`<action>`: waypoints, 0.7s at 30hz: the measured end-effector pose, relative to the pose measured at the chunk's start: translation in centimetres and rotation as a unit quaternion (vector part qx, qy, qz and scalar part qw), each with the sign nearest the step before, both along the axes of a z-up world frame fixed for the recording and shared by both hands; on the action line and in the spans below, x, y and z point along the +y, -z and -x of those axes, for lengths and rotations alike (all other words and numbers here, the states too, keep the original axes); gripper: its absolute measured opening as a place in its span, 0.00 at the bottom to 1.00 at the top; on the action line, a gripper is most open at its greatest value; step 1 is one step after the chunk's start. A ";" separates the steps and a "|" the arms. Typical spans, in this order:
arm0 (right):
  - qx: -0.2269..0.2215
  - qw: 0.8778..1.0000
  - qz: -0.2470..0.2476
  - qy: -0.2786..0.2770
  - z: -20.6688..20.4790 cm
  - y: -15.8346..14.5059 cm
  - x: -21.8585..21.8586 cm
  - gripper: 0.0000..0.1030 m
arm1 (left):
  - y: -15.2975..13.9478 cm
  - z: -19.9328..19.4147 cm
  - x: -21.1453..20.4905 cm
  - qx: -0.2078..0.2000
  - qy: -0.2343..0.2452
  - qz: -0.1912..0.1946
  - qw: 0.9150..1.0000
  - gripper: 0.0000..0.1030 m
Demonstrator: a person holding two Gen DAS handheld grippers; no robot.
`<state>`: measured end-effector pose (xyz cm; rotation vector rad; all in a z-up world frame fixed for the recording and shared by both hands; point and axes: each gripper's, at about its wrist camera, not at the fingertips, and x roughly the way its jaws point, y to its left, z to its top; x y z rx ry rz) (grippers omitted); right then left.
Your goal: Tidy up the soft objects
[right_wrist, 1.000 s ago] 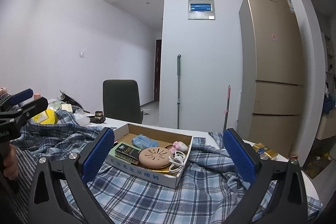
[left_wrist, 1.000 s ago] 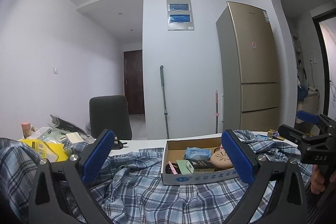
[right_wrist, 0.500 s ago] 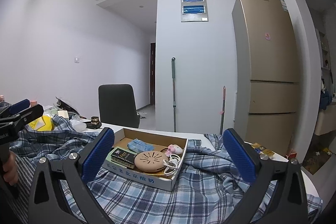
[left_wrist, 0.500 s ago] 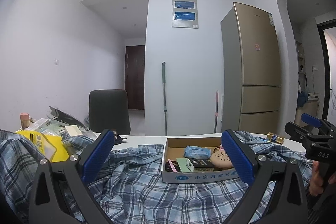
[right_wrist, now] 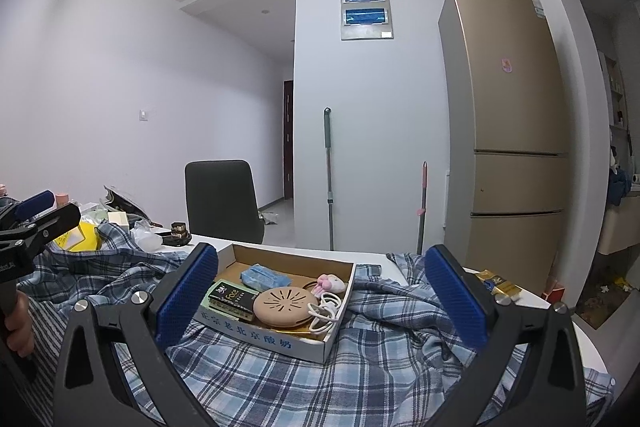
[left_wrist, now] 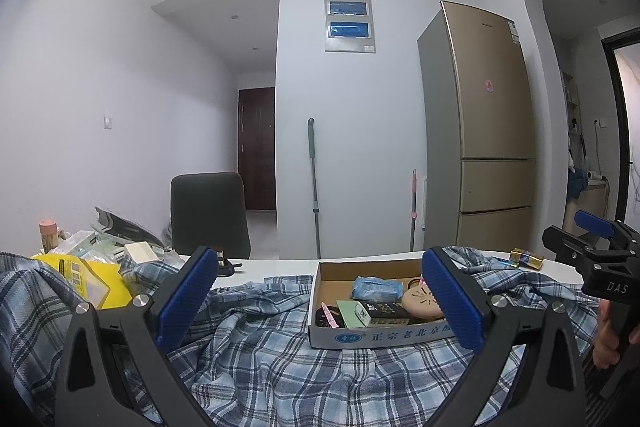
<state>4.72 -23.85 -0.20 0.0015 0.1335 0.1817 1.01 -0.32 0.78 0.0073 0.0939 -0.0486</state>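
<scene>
Hand-held gripper on your left (left_wrist: 320,301) hangs above the plaid shirt (left_wrist: 260,367), fingers spread wide, nothing between them. Your right hand-held gripper (right_wrist: 320,297) is the same: wide open, empty, above the shirt. Shirt lies rumpled across the white counter (left_wrist: 276,267). Cardboard box (right_wrist: 316,341) sits on top of the shirt, holding a blue packet (right_wrist: 264,277), a round tan case (right_wrist: 282,305), a dark booklet (right_wrist: 230,297) and a white cable (right_wrist: 326,313). Yellow bag (left_wrist: 80,277) sits at the far left, partly under shirt folds.
</scene>
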 end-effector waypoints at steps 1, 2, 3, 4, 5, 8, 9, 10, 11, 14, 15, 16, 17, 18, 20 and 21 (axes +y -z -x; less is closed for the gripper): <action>0.000 1.000 0.000 0.000 0.0 0.0 0.0 1.00 | 0.0 0.0 -0.1 -0.001 0.000 -0.001 1.000 1.00; 0.000 1.000 0.000 0.001 0.0 0.0 0.0 1.00 | 0.0 0.0 -0.1 -0.002 0.000 -0.002 1.000 1.00; 0.001 1.000 0.000 0.001 0.0 0.0 0.0 1.00 | 0.0 0.1 -0.2 -0.003 0.001 -0.004 1.000 1.00; 0.001 1.000 0.000 0.001 0.0 0.0 0.0 1.00 | 0.1 0.1 -0.2 -0.004 0.001 -0.005 1.000 1.00; 0.000 1.000 0.000 0.001 0.0 0.0 0.0 1.00 | 0.1 0.0 -0.2 -0.004 0.001 -0.007 1.000 1.00; -0.001 1.000 0.001 0.001 0.0 0.0 0.0 1.00 | 0.1 0.1 -0.3 -0.004 0.005 -0.009 1.000 1.00; -0.002 1.000 0.001 0.001 0.1 -0.1 0.0 1.00 | 0.1 0.0 -0.3 -0.004 0.004 -0.010 1.000 1.00; -0.003 1.000 0.000 0.001 0.1 -0.1 0.0 1.00 | 0.1 0.0 -0.2 -0.004 0.005 -0.010 1.000 1.00; -0.004 1.000 -0.001 0.000 0.2 -0.2 -0.1 1.00 | 0.1 0.0 -0.2 -0.004 0.004 -0.009 1.000 1.00; -0.004 1.000 -0.001 0.000 0.1 -0.2 -0.1 1.00 | 0.2 0.0 -0.2 -0.002 0.004 -0.006 1.000 1.00; -0.004 1.000 -0.001 -0.001 0.2 -0.2 -0.1 1.00 | 0.2 0.0 -0.1 -0.002 0.004 -0.005 1.000 1.00; -0.003 1.000 -0.001 -0.002 0.2 -0.2 -0.2 1.00 | 0.2 0.0 -0.1 -0.002 0.004 -0.005 1.000 1.00; -0.004 1.000 -0.001 -0.002 0.2 -0.2 -0.2 1.00 | 0.2 0.0 -0.1 -0.002 0.004 -0.006 1.000 1.00; -0.004 1.000 -0.001 -0.001 0.2 -0.2 -0.2 1.00 | 0.2 0.0 -0.1 -0.002 0.004 -0.007 1.000 1.00; -0.003 1.000 -0.001 -0.002 0.2 -0.2 -0.2 1.00 | 0.2 0.0 -0.1 -0.002 0.004 -0.007 1.000 1.00; -0.003 1.000 -0.001 -0.002 0.2 -0.2 -0.2 1.00 | 0.2 0.0 -0.1 -0.003 0.004 -0.007 1.000 1.00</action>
